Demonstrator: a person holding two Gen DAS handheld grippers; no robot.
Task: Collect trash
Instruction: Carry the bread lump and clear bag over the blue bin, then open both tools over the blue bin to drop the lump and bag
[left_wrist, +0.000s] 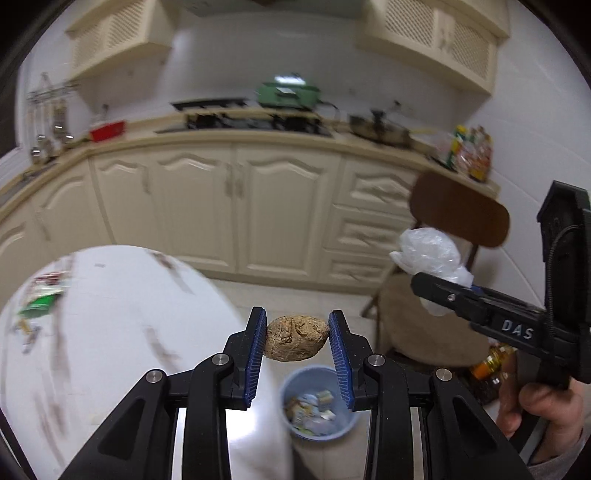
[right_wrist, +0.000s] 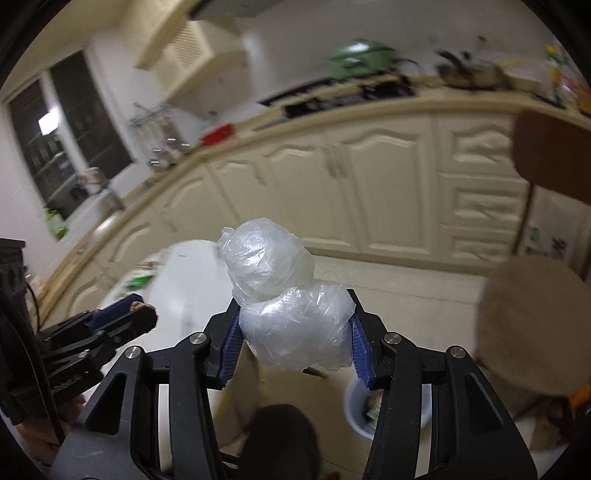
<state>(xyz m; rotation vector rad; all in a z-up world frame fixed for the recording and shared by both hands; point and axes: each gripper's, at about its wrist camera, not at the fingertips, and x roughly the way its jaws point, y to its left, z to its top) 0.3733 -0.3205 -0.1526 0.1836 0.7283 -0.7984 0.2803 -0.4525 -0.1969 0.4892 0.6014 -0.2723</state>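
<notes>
So the left tongs (left_wrist: 297, 338) have a lumpy brown crumpled wad (left_wrist: 297, 338) pinched between their blue ribbed pads (left_wrist: 258, 354), one pad pressing each side. It hangs in the air, and in the left wrist view the round light-blue plastic trash bin (left_wrist: 345, 430) shows right below it on the pale tiled floor, already holding some scraps of paper and wrappers.

The right tongs (right_wrist: 295, 336) are clamped on a scrunched-up clear plastic bag (right_wrist: 284, 295), which bulges up and out over the top of the pads. In the right wrist view, part of that same bin (right_wrist: 352, 402) peeks out beneath the bag, low and a bit to the right.

The round white table (left_wrist: 110, 332) sits off to the left with a green wrapper (left_wrist: 38, 304) and some other bits near its far edge, too blurry to make out. A brown wooden chair (left_wrist: 458, 210) with a round tan cushion stands to the right of the bin. Cream kitchen cabinets run along the back.
</notes>
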